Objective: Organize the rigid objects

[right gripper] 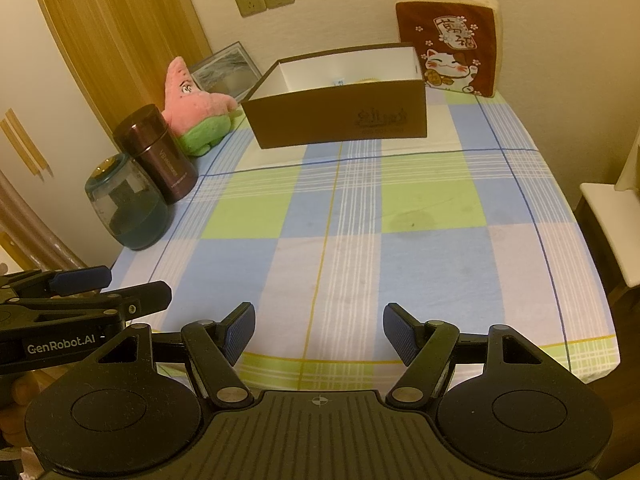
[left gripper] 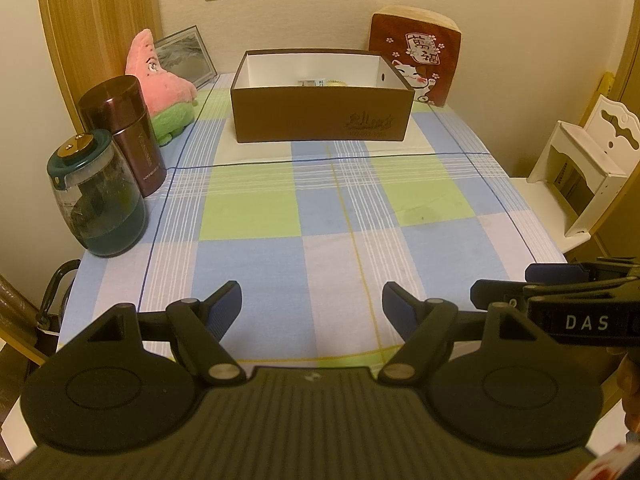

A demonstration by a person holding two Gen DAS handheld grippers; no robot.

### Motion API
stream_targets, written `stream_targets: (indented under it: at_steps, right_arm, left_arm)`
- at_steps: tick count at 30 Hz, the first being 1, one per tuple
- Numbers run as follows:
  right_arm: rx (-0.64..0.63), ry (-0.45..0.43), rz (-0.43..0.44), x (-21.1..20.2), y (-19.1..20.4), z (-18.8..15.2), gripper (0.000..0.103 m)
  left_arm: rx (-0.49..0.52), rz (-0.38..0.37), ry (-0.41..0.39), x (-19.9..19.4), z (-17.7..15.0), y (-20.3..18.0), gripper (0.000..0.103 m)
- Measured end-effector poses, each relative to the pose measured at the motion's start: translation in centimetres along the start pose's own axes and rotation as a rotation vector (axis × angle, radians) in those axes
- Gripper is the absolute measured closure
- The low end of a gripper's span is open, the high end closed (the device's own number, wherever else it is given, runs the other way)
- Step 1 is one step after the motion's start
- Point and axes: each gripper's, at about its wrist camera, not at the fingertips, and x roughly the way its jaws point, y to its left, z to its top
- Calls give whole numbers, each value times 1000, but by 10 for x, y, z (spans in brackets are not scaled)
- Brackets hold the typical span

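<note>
Both of your hand-held grippers hang empty, jaws apart: the left hand-held gripper [left gripper: 312, 308] and the right hand-held gripper [right gripper: 319, 330]. Ahead and to the left of them, at the surface's [left gripper: 320, 240] edge, stand the maroon flask [left gripper: 124, 136] and the lidded glass jar [left gripper: 96, 196], touching. The flask looks smooth and slippery, so clamp mid-body. The jar is likely fragile and heavy; grip below the lid. The brown box [left gripper: 322, 112] waits straight ahead.

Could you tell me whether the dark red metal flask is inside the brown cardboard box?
No, the dark red metal flask stands outside the brown cardboard box.
</note>
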Motion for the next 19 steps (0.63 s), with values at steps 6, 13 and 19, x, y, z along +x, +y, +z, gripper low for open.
stream_targets:
  at_steps: [6,13,19]
  right_arm:
    - [-1,1,0,0,0,1,32]
    - [0,4,-1,1,1,0,32]
    - [3,9,-3,6,1,0,32]
  left_arm:
    - [-1,0,0,1,0,0,27]
    - [-4,-2,4,4,-1,0,27]
    - [-9,-1,13,10,2,2,27]
